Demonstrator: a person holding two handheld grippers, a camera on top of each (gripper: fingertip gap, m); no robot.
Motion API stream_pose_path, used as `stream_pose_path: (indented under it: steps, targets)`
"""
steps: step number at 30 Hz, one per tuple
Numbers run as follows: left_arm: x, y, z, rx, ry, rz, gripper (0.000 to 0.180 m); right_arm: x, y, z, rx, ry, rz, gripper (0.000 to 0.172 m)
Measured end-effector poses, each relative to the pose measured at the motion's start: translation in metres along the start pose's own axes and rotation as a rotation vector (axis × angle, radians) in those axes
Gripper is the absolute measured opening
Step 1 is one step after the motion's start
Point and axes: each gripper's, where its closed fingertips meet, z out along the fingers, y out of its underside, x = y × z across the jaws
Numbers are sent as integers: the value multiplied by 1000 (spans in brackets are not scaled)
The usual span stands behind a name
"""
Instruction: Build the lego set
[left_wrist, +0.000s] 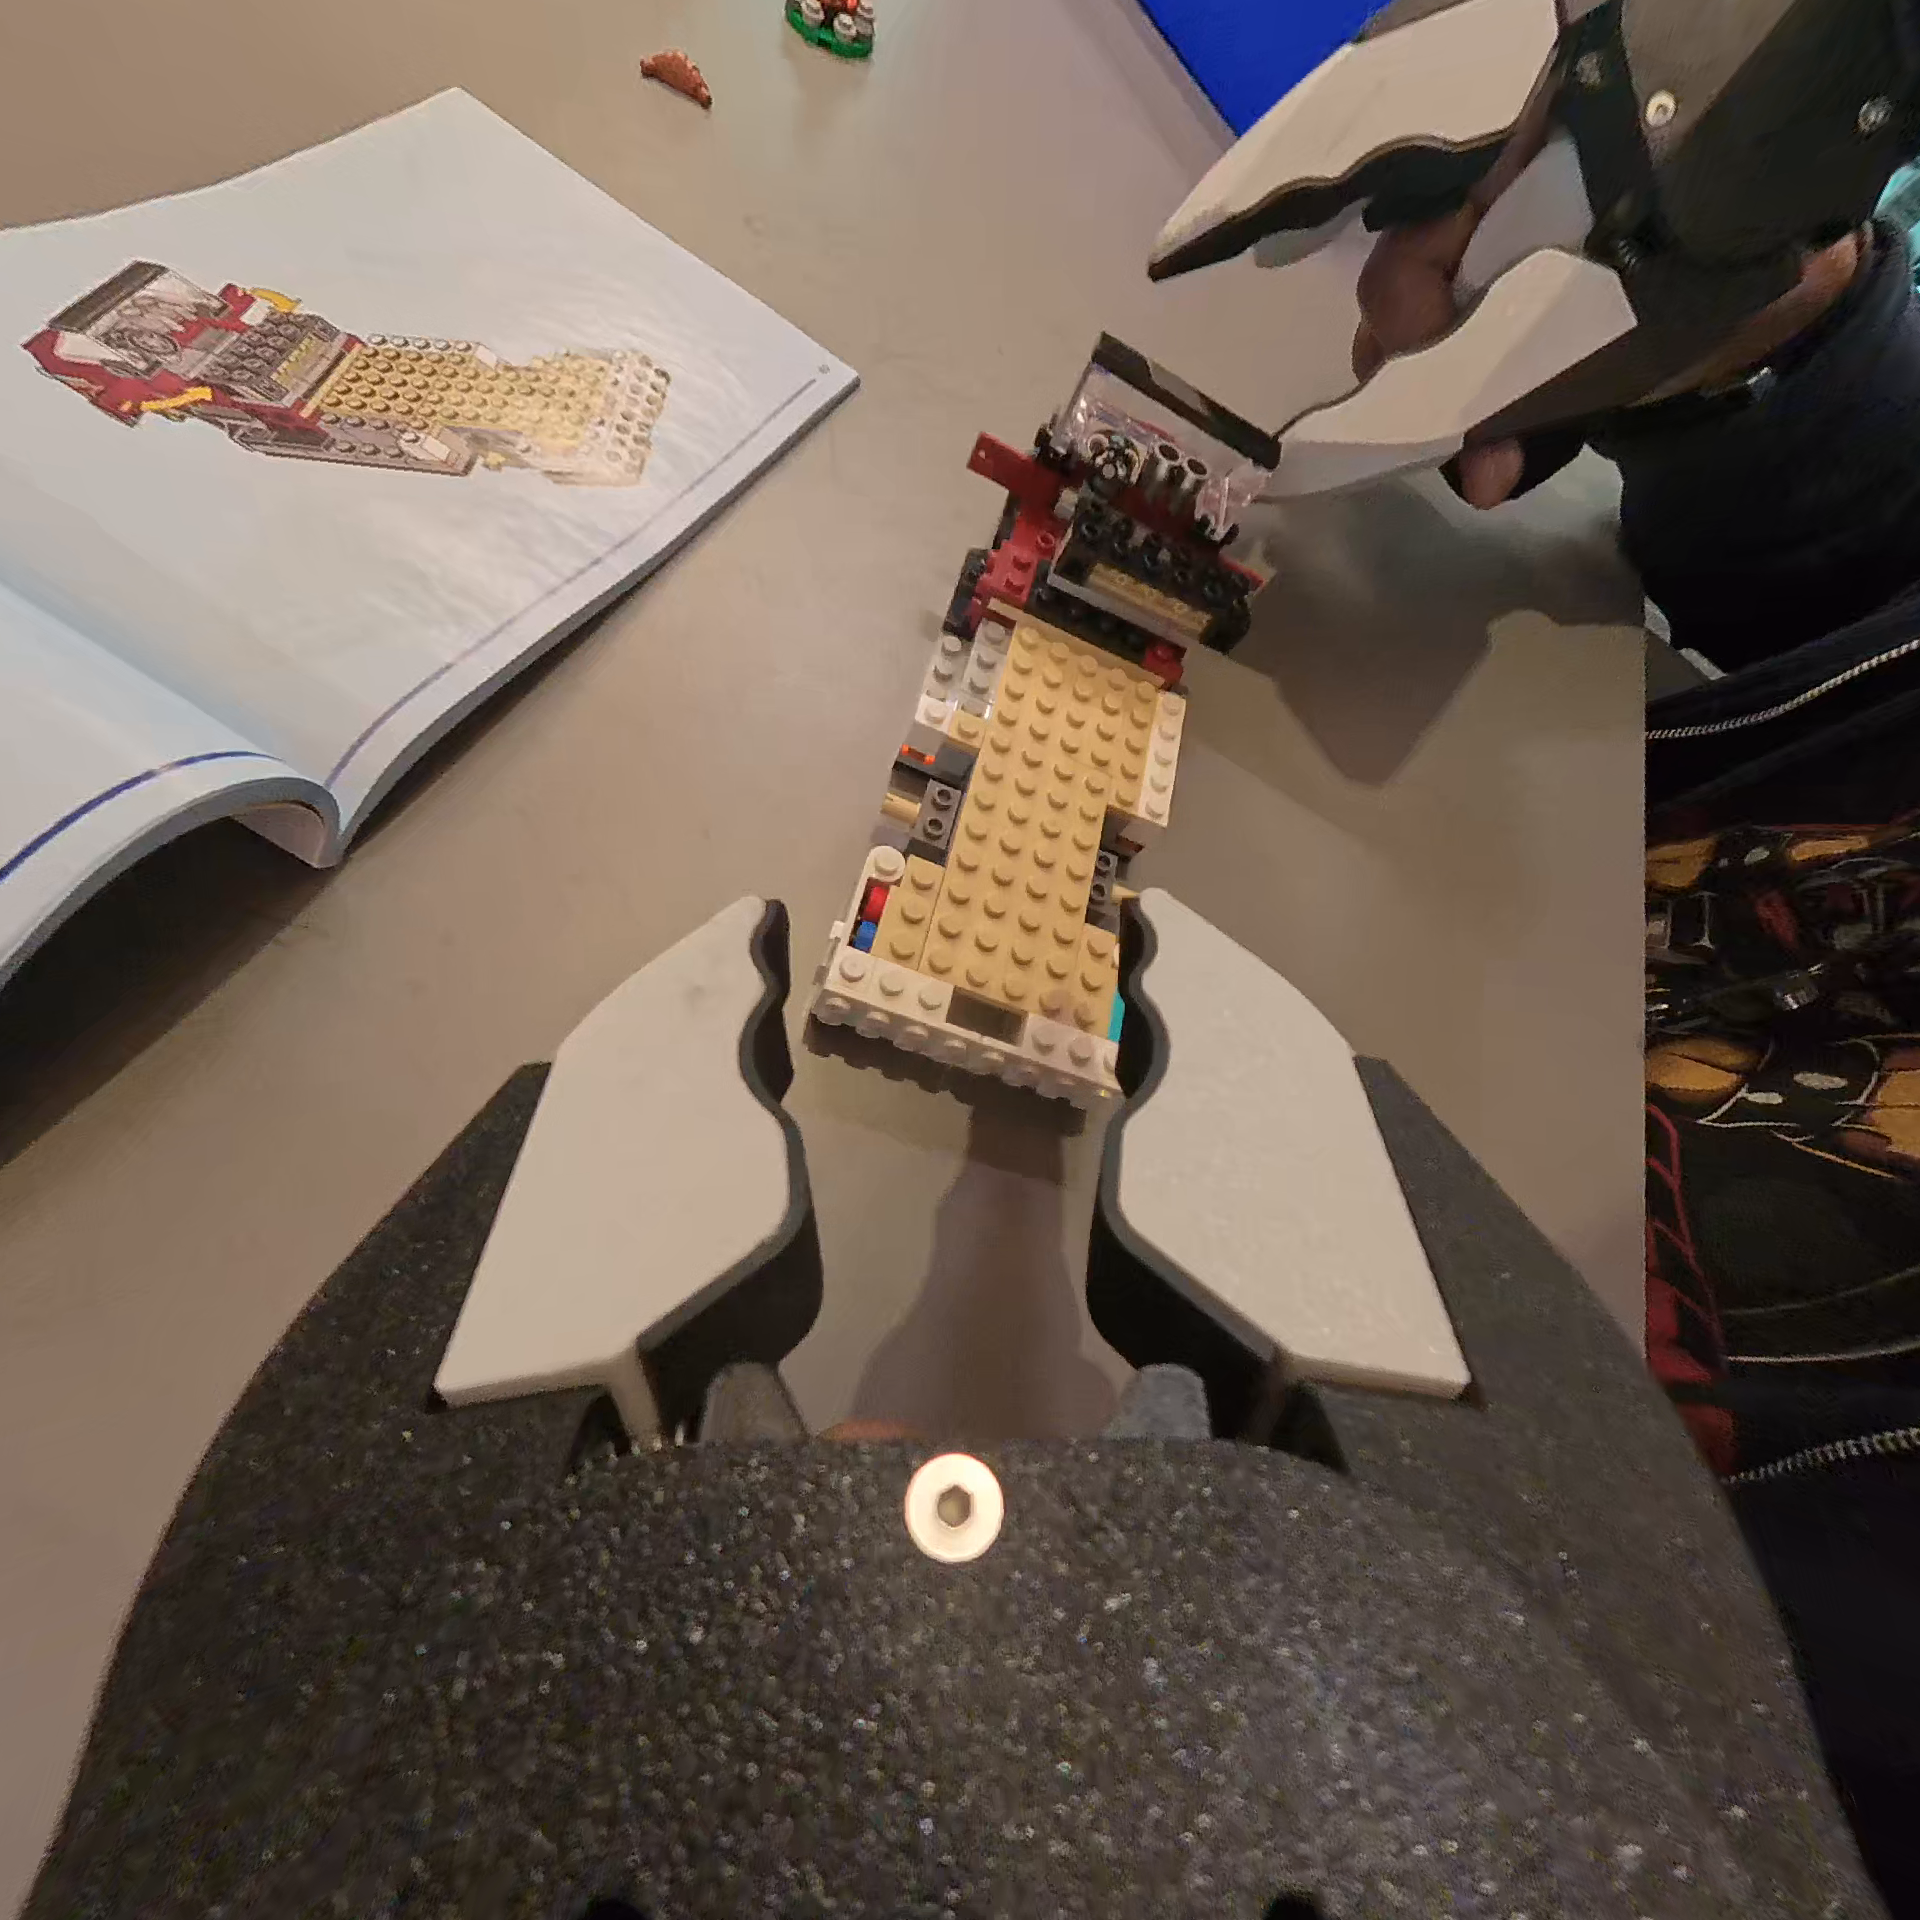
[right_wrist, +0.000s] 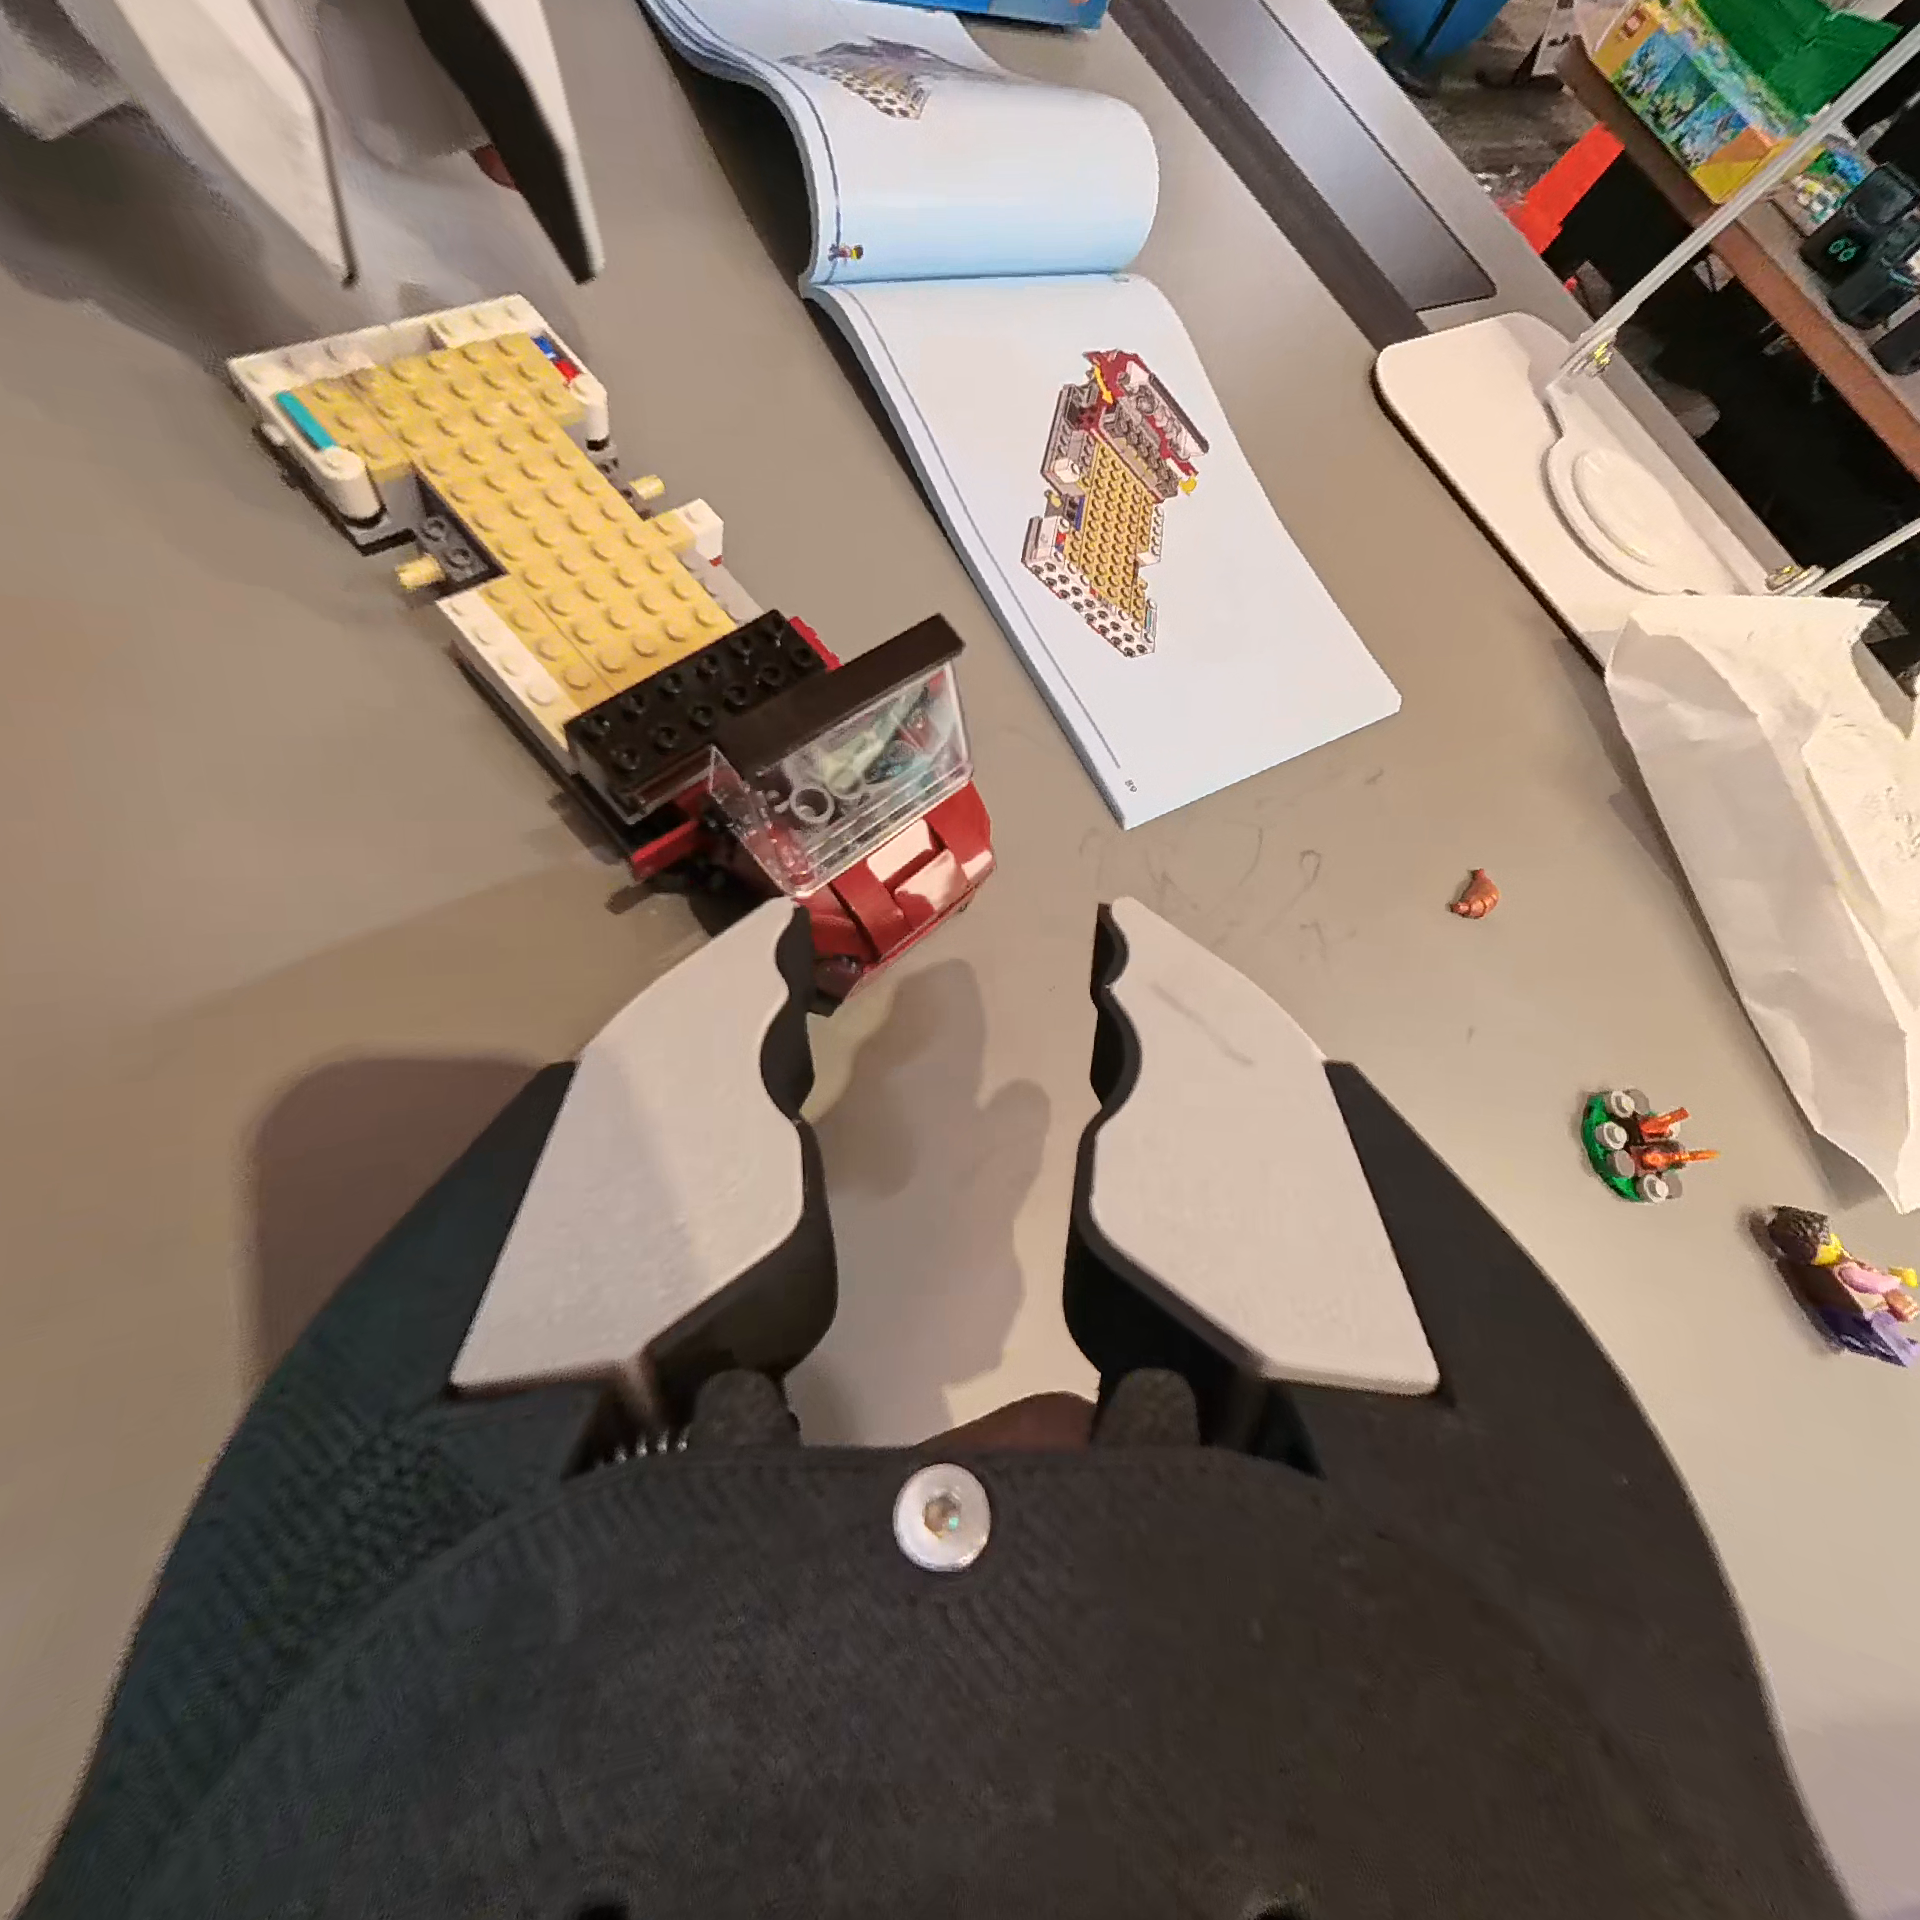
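Our left tool (left_wrist: 951, 987) straddles the white rear end of the brick model (left_wrist: 1039, 831) on the desk (left_wrist: 623, 1039), jaws wide; the right finger (left_wrist: 1164, 997) sits against the model's side, the left finger (left_wrist: 727, 997) stands clear. Our right tool (right_wrist: 940, 987) hangs wide and empty just beside the model's red nose, near its clear canopy (right_wrist: 862, 769). An open booklet (right_wrist: 1143, 520) lies beside the model.

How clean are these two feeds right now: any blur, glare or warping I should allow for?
Left wrist view: brick model fairly sharp, booklet bowed by wide-angle warping, soft shadow right of the model. Right wrist view: far hand-held gripper smeared at top left, clear canopy catches glare.
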Motion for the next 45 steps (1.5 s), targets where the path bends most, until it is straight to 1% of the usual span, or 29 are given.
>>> stream_pose_path:
  steps: [7, 11, 15, 24, 26, 29, 32, 35, 36, 40, 45]
  targets:
    - [12, 8, 9, -59, 30, 26, 61, 9, 2, 4, -14, 14, 1, 51]
    - [22, 10, 11, -80, 49, 47, 58, 15, 4, 7, -30, 24, 0, 50]
    - [37, 11, 13, -86, 102, 62, 51, 23, 7, 9, -53, 41, -12, 50]
    - [77, 13, 22, -91, 228, 84, 48, 39, 12, 9, -83, 82, -9, 50]
    - [76, 13, 22, -95, 207, 87, 49, 40, 13, 3, -82, 91, 4, 49]
    - [69, 6, 20, -60, 183, 65, 49, 33, 14, -8, -79, 88, 31, 49]
    - [52, -3, 20, -28, 132, 10, 51, 12, 14, -14, -73, 53, 43, 47]
    - [28, -10, 27, -22, 51, -55, 54, -11, 15, -10, -85, 24, 49, 47]
    - [24, -11, 30, -28, 44, -73, 54, -16, 15, -7, -86, 26, 48, 47]
    - [22, -7, 44, -95, 43, -74, 53, -23, 10, 4, -72, 46, 89, 48]
    - [36, -1, 53, -154, 63, -48, 50, -16, 3, 12, -55, 85, 133, 49]
